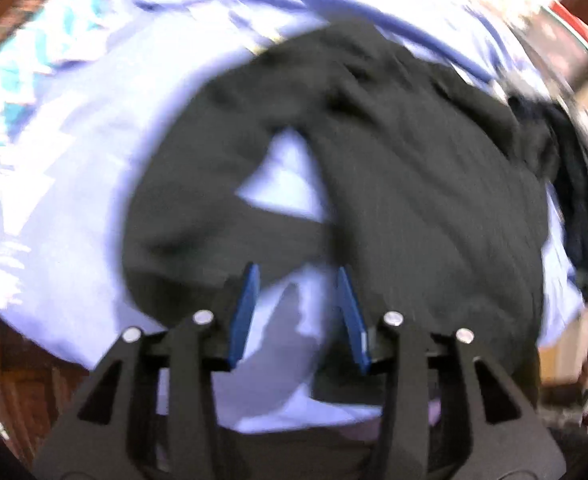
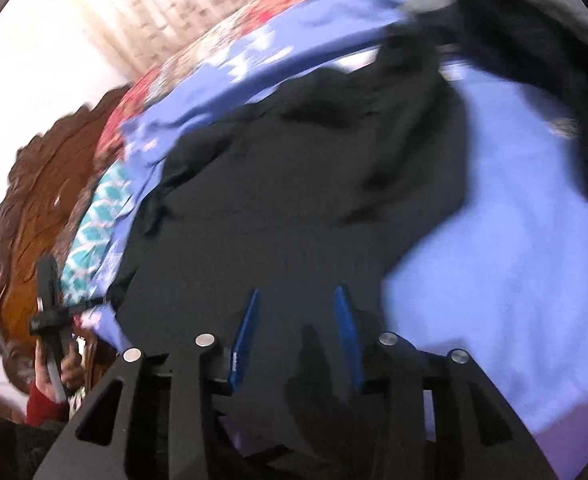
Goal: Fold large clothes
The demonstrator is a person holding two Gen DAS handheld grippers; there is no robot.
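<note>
Black garment [image 1: 394, 152] lies spread and rumpled on a lavender bedsheet [image 1: 74, 200]. Left tongs [image 1: 299, 276] and right tongs [image 2: 297, 300] both gape above it, gripping nothing.

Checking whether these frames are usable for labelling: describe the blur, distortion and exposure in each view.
Left wrist view: motion-smeared, the black garment soft-edged, bedsheet washed out, fisheye bending the edges. Right wrist view: similar smear, the wall at upper left blown out white, corners vignetted; the blue fingers stay comparatively sharp.
</note>
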